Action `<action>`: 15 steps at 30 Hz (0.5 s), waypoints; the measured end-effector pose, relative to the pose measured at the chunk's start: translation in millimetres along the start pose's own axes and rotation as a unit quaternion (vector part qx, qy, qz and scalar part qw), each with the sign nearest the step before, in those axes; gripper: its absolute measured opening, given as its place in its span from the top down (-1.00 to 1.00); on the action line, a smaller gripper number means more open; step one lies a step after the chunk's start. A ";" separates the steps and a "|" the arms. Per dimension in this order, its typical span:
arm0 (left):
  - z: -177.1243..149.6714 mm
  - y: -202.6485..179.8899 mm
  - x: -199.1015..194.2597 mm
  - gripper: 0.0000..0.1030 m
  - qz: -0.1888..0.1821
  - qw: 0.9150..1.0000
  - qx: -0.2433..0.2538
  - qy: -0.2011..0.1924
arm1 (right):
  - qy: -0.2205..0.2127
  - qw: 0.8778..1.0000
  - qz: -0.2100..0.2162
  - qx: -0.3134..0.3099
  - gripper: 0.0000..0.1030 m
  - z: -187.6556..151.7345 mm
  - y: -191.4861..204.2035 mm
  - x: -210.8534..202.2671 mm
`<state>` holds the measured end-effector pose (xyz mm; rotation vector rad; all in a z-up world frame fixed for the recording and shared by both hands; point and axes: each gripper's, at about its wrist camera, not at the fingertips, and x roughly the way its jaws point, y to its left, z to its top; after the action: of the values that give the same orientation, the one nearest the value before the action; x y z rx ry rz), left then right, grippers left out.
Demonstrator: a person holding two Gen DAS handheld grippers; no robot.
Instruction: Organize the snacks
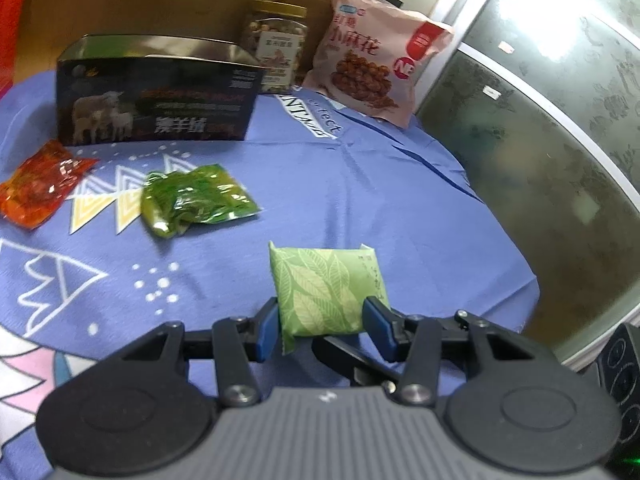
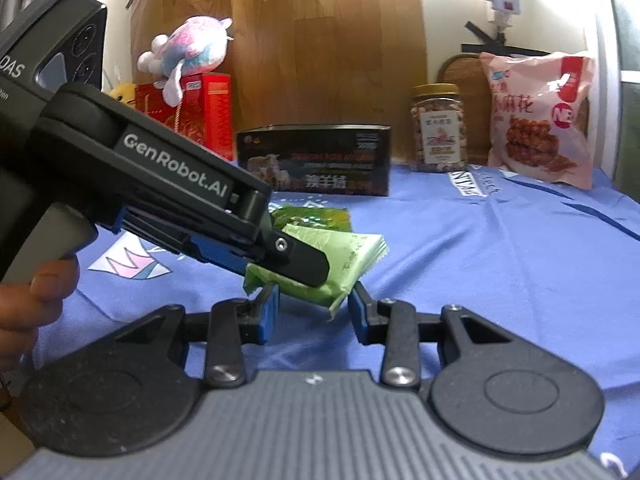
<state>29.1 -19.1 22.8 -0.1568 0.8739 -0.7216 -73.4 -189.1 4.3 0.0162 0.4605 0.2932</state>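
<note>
Left tongs [image 1: 323, 326] clamped on a pale green leaf-print packet [image 1: 326, 290]; both blue pads press its lower sides, the packet standing up and forward from them above the blue cloth [image 1: 400, 200] on the tabletop. In the right wrist view the same packet [image 2: 352, 256] is held off the cloth by the left tongs [image 2: 296, 264], which come in from the upper left with a hand [image 2: 36, 292] on the grip.

Right tongs [image 2: 313, 308] sit just under and around the packet's lower corner. Left pad looks to touch the packet's edge; right pad stands just beside the corner with a sliver of cloth showing between. Reads as parted about the corner, not pressing. Jaws partway closed.

Elsewhere on the cloth: a crumpled dark green packet [image 1: 192, 200] and an orange-red packet [image 1: 36, 188] to the left, well apart from the held one. Behind them an open dark box with sheep printed on it [image 1: 156, 96], a clear jar with a gold lid [image 1: 276, 48], and a pink snack bag [image 1: 376, 64] leaning at the back.

Hard to make out:
- Box print blurred; only the sheep and a few large characters are legible.
- Jar's lower part is hidden behind the box in the left wrist view.
- Orange-red packet is cut by the left frame edge.
- Dark green packet is mostly hidden behind the left tongs in the right wrist view.
- Inside of the box is not visible.
- Plush toy [image 2: 188, 48] on a red box [image 2: 200, 116] at far left.
</note>
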 end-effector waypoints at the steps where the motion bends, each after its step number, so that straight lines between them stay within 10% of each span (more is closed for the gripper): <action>1: 0.2 -1.9 1.7 0.13 -0.001 1.000 0.001 0.001 | 0.000 1.000 -0.002 0.003 0.22 -0.5 -2.1 -0.7; 15: 0.4 -5.6 0.7 0.13 -0.003 1.000 0.004 -0.002 | -0.011 1.000 -0.006 0.006 0.22 -1.0 -3.0 -4.2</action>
<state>26.8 -23.9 24.8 -0.1534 0.8660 -0.7300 -76.6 -193.1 5.0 0.0280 0.4412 0.2775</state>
